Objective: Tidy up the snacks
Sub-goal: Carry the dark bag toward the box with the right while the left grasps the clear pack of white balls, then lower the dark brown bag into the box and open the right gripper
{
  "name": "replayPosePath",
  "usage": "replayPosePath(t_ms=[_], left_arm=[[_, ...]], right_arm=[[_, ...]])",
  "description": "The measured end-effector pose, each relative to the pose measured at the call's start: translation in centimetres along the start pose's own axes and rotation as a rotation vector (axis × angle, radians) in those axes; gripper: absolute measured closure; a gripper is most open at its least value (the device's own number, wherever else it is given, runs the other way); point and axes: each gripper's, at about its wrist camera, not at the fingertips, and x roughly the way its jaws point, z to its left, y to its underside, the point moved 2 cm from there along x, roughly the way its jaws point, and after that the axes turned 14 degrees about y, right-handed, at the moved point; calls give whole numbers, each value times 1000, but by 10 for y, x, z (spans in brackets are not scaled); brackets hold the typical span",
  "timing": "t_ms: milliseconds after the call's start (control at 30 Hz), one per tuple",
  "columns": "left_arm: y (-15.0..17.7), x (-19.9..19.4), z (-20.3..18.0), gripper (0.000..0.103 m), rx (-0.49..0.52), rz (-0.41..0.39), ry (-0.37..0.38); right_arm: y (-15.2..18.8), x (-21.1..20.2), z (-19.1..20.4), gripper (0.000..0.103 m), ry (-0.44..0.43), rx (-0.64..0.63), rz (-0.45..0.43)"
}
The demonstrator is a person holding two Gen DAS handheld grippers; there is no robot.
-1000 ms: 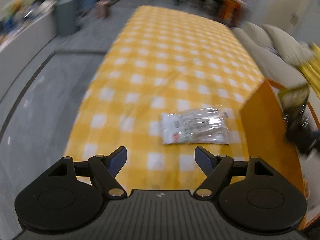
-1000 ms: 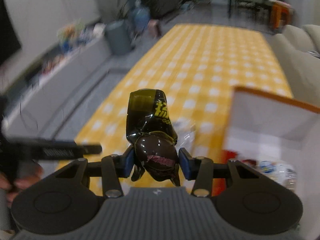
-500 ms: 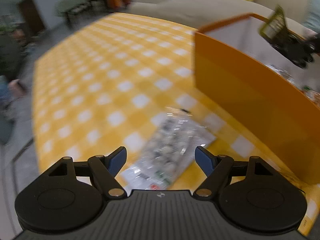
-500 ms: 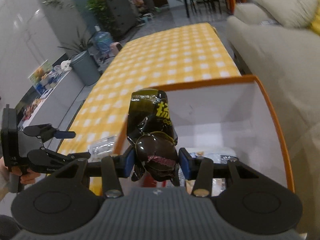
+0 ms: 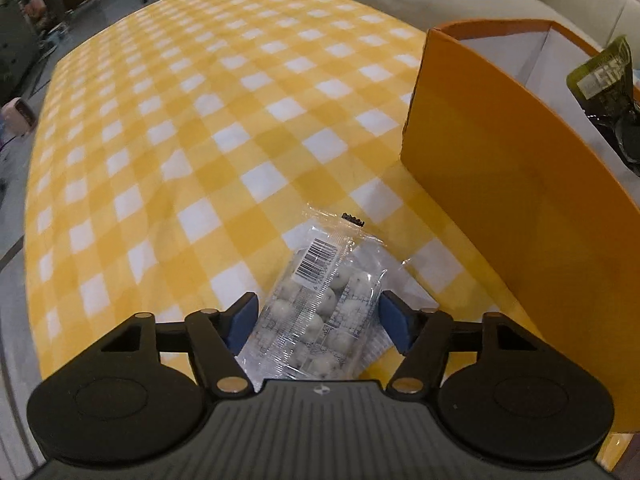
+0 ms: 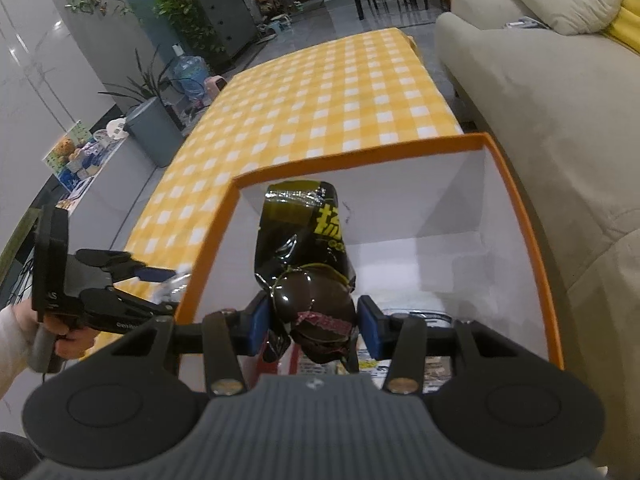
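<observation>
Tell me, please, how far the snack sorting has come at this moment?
Done: some packets already lie in the orange box. In hand: the right hand-held gripper holds a dark snack pouch over the box; the left hand-held gripper is closing around the clear packet of round snacks on the checked tablecloth. Left: both must go into the box.

Dim, even indoor light; fisheye-bent edges; slight blur at margins.

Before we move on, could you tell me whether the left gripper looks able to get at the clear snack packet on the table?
Probably yes: the clear snack packet already lies between the closing jaws of the left gripper, with nothing covering it.
</observation>
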Motion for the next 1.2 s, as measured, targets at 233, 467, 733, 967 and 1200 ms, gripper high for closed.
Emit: replayPosePath(t_ms=[233, 467, 733, 967, 1200], left_arm=[[3, -30, -7, 31, -139, -68, 1], [12, -76, -19, 32, -310, -179, 26], [36, -105, -34, 33, -505, -366, 150], [50, -94, -33, 33, -532, -369, 154], [60, -81, -22, 34, -555, -341, 175]], right_arm=[[2, -3, -2, 58, 0, 12, 5], [-1, -6, -5, 58, -13, 40, 21], [-16, 24, 0, 58, -73, 187, 145], [-24, 76, 8, 58, -78, 373, 286], [-30, 97, 14, 47, -17, 473, 315]])
